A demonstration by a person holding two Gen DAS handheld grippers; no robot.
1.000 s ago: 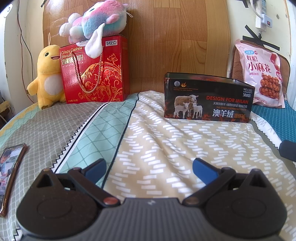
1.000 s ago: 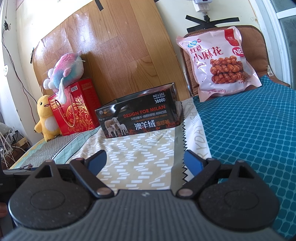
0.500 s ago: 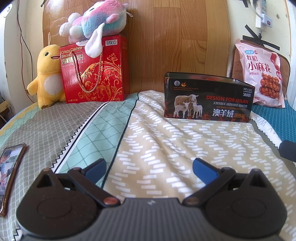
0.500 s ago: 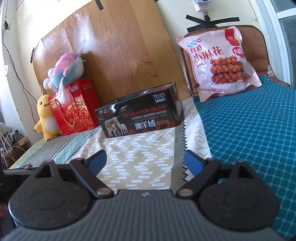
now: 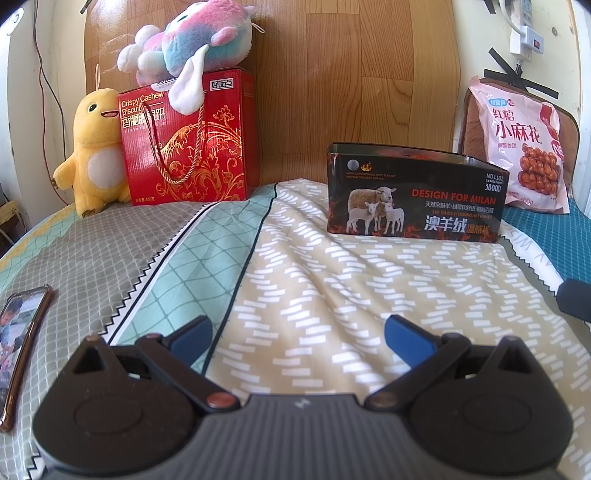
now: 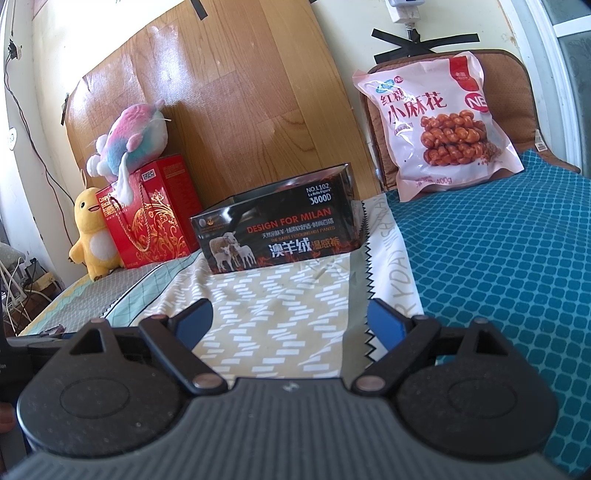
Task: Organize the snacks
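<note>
I have not started yet. My left gripper and right gripper are both wide apart and hold nothing. The black tin stands on the bed. The pink snack bag leans behind it to the right, the red biscuit box far to its left. All still needs sorting.

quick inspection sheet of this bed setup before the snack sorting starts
surface: bed cover, patterned, rumpled
job's things: pink snack bag leaning on brown cushion; open black tin; red biscuit box
clutter: yellow plush; pink plush on the box; phone
grippers: left gripper and right gripper, jaws open, empty
cables: power strip, wall wire
surroundings: wood headboard
</note>
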